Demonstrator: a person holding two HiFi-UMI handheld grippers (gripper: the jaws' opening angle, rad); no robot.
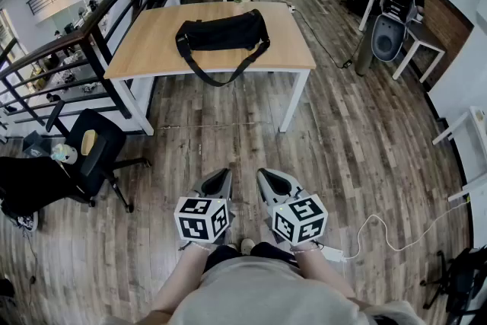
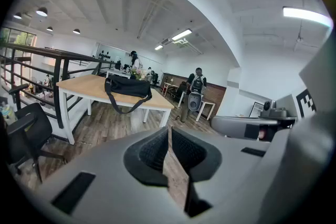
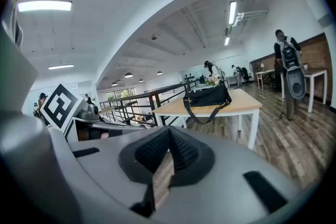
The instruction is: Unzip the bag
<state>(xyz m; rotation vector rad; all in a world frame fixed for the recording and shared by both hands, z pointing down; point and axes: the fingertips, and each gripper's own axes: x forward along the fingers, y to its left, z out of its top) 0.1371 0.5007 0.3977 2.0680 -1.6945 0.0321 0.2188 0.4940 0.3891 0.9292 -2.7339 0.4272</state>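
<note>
**A:** where's the bag (image 1: 222, 33) at?

**B:** lying on the wooden table (image 1: 144, 49), about mid-top, strap (image 1: 221, 76) dangling over the near edge. I think the zip is closed, but it's too far off to be sure

**A:** and the grippers?

**B:** both well short of the table, low over the floor (image 1: 358, 133). left gripper (image 1: 219, 177) and right gripper (image 1: 268, 179) each have jaws pressed together, nothing in them

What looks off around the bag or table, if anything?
Nothing is spilled or damaged. Only quirk: the shoulder strap of the black duffel bag droops over the front edge of the wooden table. The left gripper and right gripper are empty and well short of it.
</note>
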